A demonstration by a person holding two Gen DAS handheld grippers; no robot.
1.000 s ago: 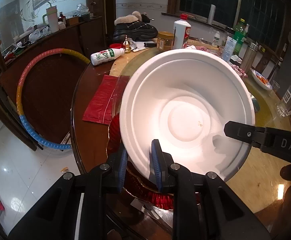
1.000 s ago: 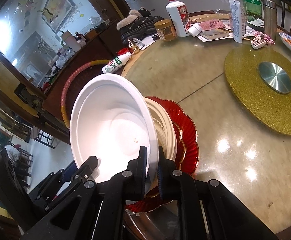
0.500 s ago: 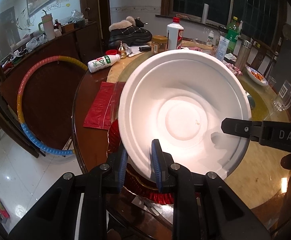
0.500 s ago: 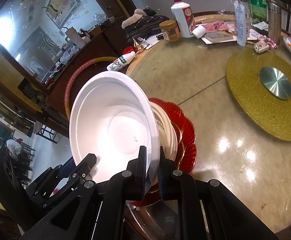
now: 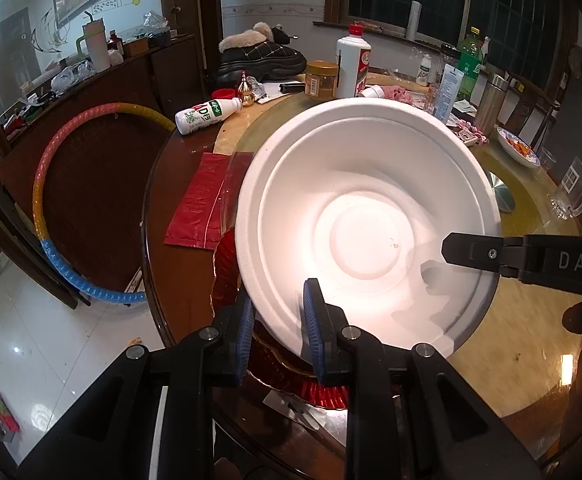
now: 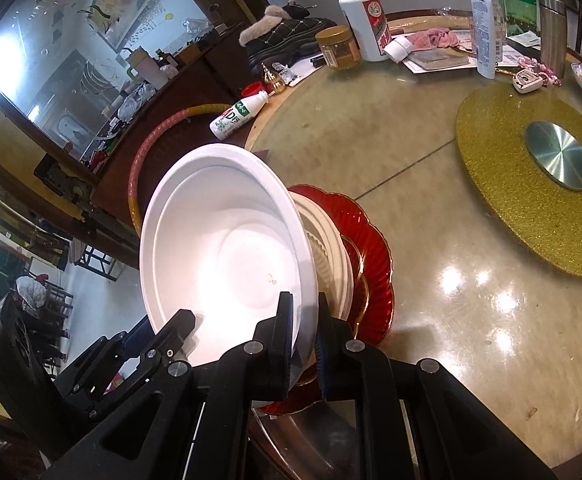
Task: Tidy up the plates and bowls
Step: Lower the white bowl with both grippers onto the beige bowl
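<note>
Two of my grippers, left (image 5: 277, 330) and right (image 6: 302, 342), pinching white bowl (image 5: 365, 220) rim, tilted over table (image 6: 431, 208) edge, hiding most of red plate (image 6: 371, 256), cream dish (image 6: 331, 256) underneath.

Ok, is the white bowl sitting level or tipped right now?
Tipped. The white bowl faces sideways, leaning over the cream dish and red plate, each tool, left and right, clamping its rim.

White bowl (image 5: 367, 224), ribbed red plate (image 6: 371, 248)

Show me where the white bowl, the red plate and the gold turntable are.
white bowl (image 5: 371, 248), left wrist view, inner bottom.
red plate (image 6: 375, 248), right wrist view, right rim.
gold turntable (image 6: 503, 184), right wrist view, glitter surface.
</note>
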